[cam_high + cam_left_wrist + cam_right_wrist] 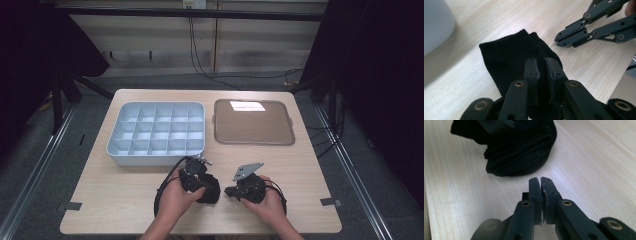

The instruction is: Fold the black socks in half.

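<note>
Table (pixel 115 200) | divided bin (pixel 156 132), brown tray (pixel 253 122) behind | left hand-held gripper (pixel 541 61) pinching black sock (pixel 504 60) | right hand-held gripper (pixel 540 179) pressed together, empty

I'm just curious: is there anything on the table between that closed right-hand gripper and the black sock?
Nothing. The right gripper view shows bare wooden table between the right gripper and the black sock.

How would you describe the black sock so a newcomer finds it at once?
On the wooden table, look in front of the pale compartment tray. The black sock lies there, pinched by the left gripper; it is the one soft, dark fabric item.
</note>
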